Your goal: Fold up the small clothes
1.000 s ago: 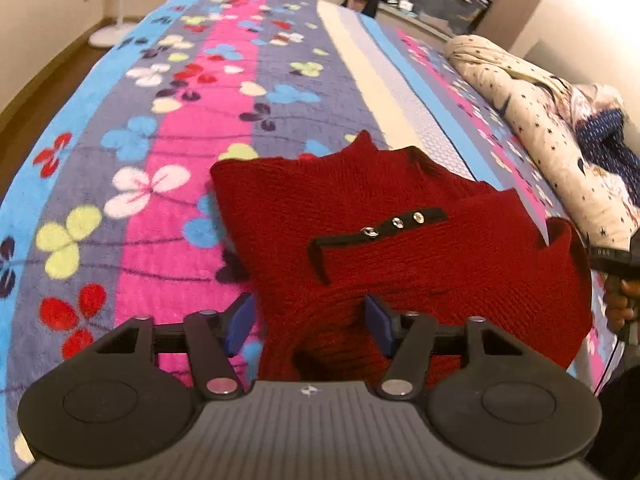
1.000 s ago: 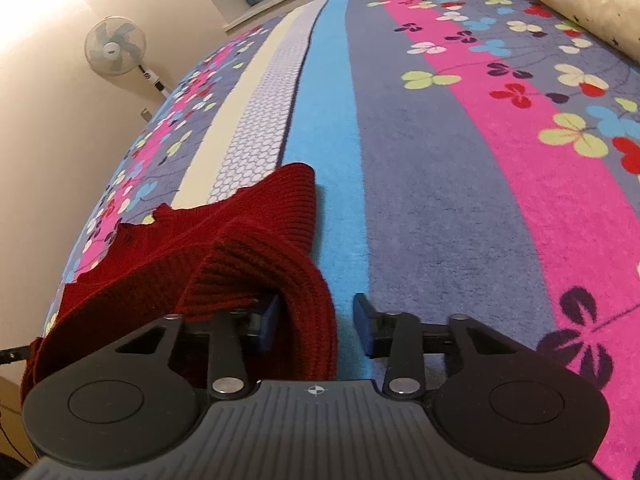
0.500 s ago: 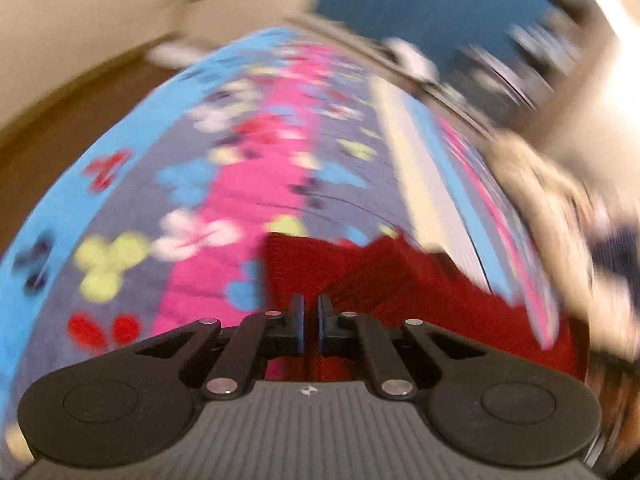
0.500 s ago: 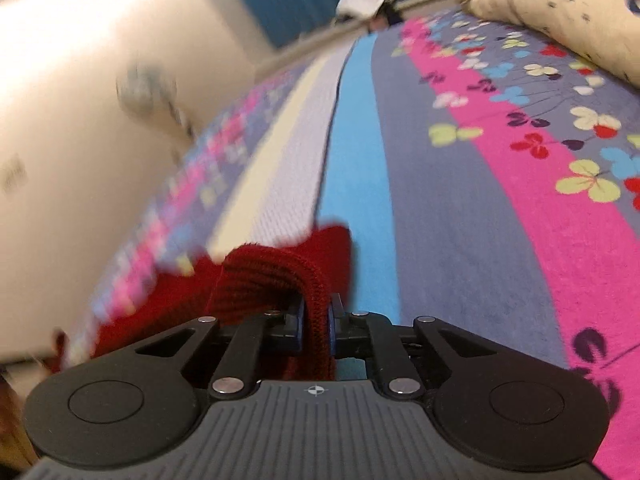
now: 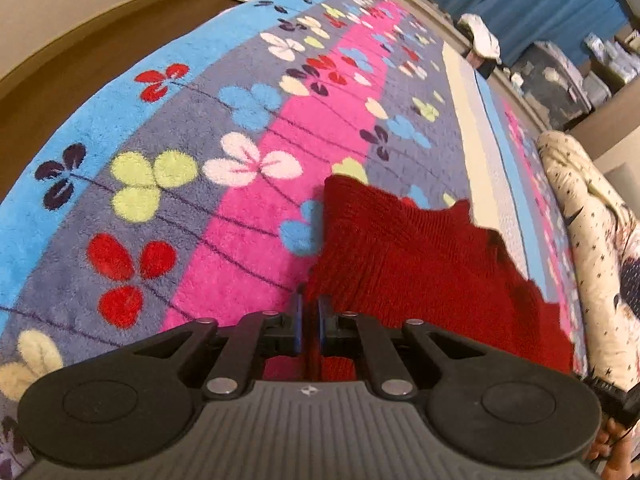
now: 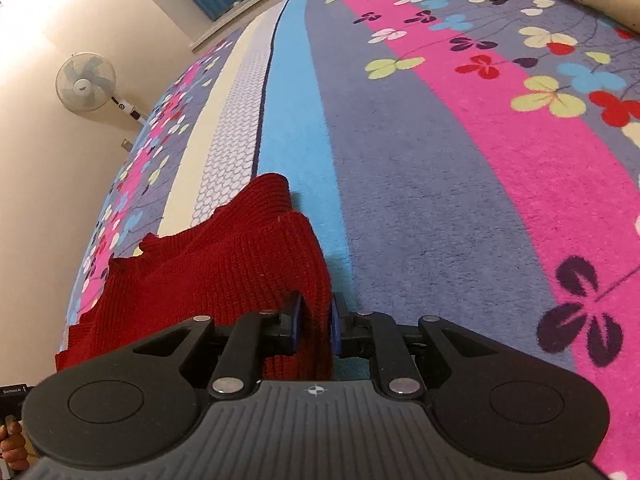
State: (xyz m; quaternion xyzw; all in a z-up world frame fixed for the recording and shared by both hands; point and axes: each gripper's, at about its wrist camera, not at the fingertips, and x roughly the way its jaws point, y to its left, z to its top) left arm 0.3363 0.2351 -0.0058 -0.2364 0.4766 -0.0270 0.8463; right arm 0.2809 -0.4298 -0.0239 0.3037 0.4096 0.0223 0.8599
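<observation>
Two grippers are holding one red sweater point(image 5: 420, 264), which is lying on the bed point(image 5: 248, 128). The left gripper point(image 5: 309, 322) is pinching its near left edge with fingers almost together. The right gripper point(image 6: 313, 326) has just been opening slightly, yet its narrow fingers are gripping a thick fold at the sweater's right edge. For a good fold, both edges should be travelling together and level. Beyond the sweater, a flowered striped blanket point(image 6: 440, 184) is covering the bed; a fan point(image 6: 86, 81) is standing by the wall.

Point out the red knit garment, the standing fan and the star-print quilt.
red knit garment point(image 5: 420, 264), left wrist view, middle of the knit.
standing fan point(image 6: 85, 81), right wrist view, fan head.
star-print quilt point(image 5: 588, 216), left wrist view, cream cover.
</observation>
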